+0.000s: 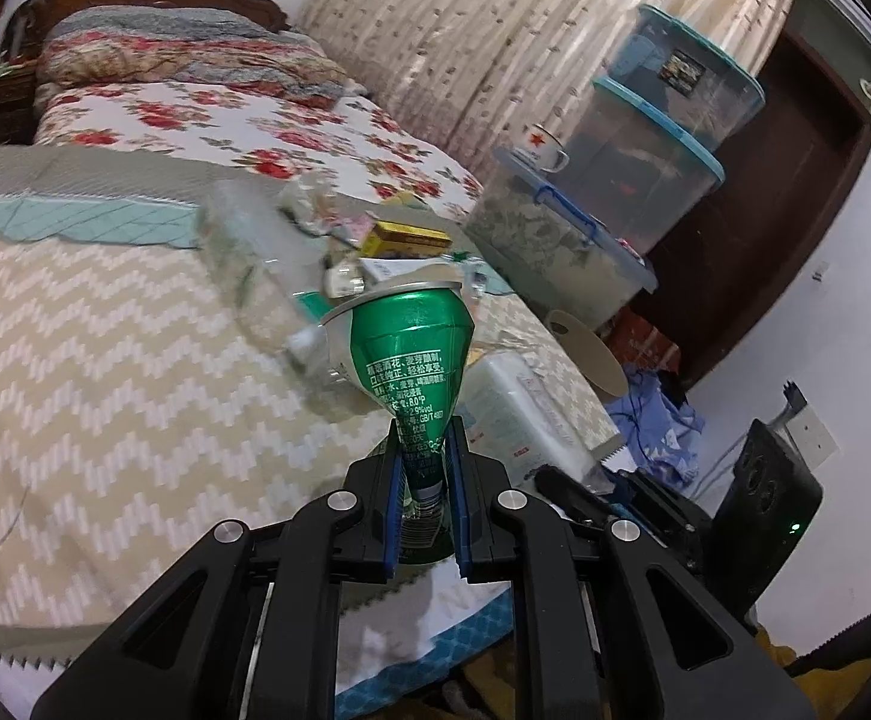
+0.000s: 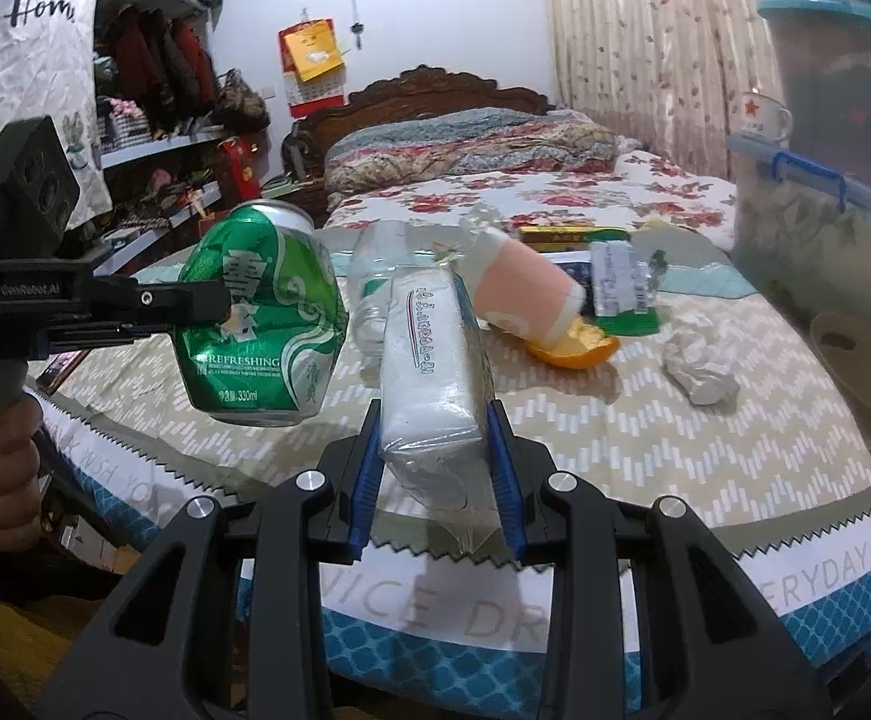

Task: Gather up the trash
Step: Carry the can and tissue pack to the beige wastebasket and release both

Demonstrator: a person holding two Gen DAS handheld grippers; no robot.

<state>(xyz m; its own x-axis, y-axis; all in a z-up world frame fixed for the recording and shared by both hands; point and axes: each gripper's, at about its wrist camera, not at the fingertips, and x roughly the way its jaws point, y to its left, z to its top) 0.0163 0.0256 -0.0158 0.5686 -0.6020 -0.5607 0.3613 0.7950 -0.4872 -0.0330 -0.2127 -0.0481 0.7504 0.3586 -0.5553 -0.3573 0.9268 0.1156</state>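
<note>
My left gripper [image 1: 425, 468] is shut on a crushed green beer can [image 1: 411, 360] and holds it above the bed; the can also shows at the left of the right wrist view [image 2: 261, 318]. My right gripper [image 2: 435, 438] is shut on a white tissue pack [image 2: 429, 354] and holds it near the bed's front edge; the pack shows in the left wrist view [image 1: 519, 414]. More trash lies on the bed: a clear plastic bottle [image 2: 375, 276], a paper cup [image 2: 525, 288], an orange peel [image 2: 573, 351], a crumpled tissue [image 2: 699, 369], a green wrapper [image 2: 621, 288] and a yellow box [image 2: 555, 235].
The bed [image 2: 705, 468] has a zigzag blanket and a floral quilt. Stacked clear storage bins [image 1: 645, 168] with a star mug [image 1: 540, 147] stand at its right. Shelves of clothes [image 2: 153, 102] are at the left. A curtain [image 2: 645, 30] hangs behind.
</note>
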